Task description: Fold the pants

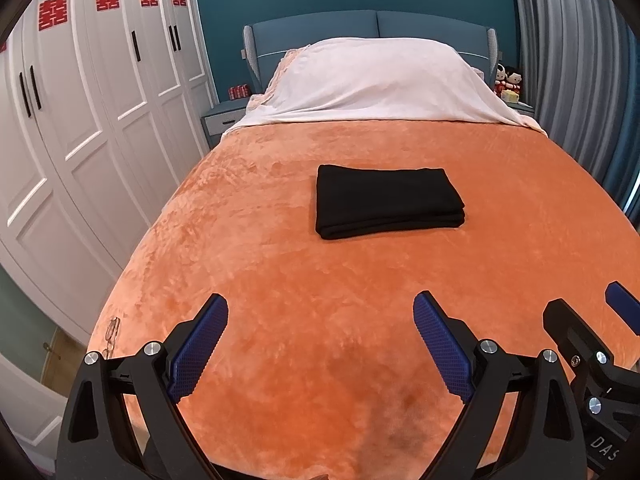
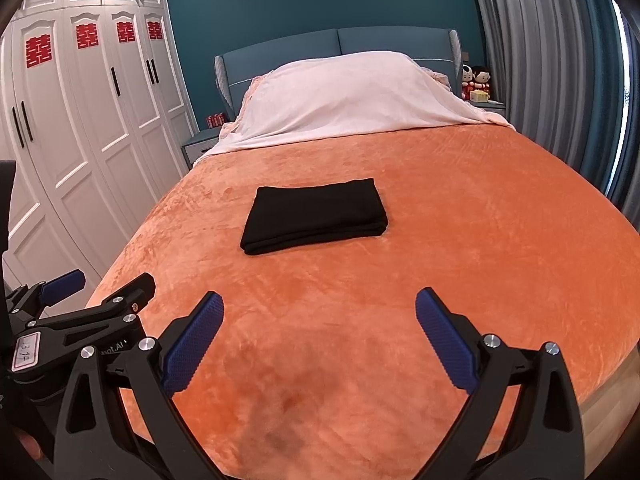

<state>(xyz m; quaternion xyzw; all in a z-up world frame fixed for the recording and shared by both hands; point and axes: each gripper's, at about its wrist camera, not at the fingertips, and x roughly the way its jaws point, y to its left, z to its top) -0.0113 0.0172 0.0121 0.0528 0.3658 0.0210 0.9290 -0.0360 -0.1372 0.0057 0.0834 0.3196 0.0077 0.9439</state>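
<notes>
Black pants (image 1: 386,200) lie folded into a compact rectangle in the middle of the orange bed cover (image 1: 280,272); they also show in the right wrist view (image 2: 316,214). My left gripper (image 1: 320,308) is open and empty, held above the foot of the bed, well short of the pants. My right gripper (image 2: 320,306) is open and empty, beside the left one. The right gripper shows at the right edge of the left wrist view (image 1: 588,312), and the left gripper at the left edge of the right wrist view (image 2: 96,284).
A white sheet covers the pillows (image 1: 376,80) at the blue headboard. White wardrobes (image 1: 80,120) run along the left. Grey curtains (image 2: 540,60) hang on the right. Nightstands flank the bed, with dolls (image 1: 508,80) on the right one. Eyeglasses (image 1: 112,336) lie at the bed's left edge.
</notes>
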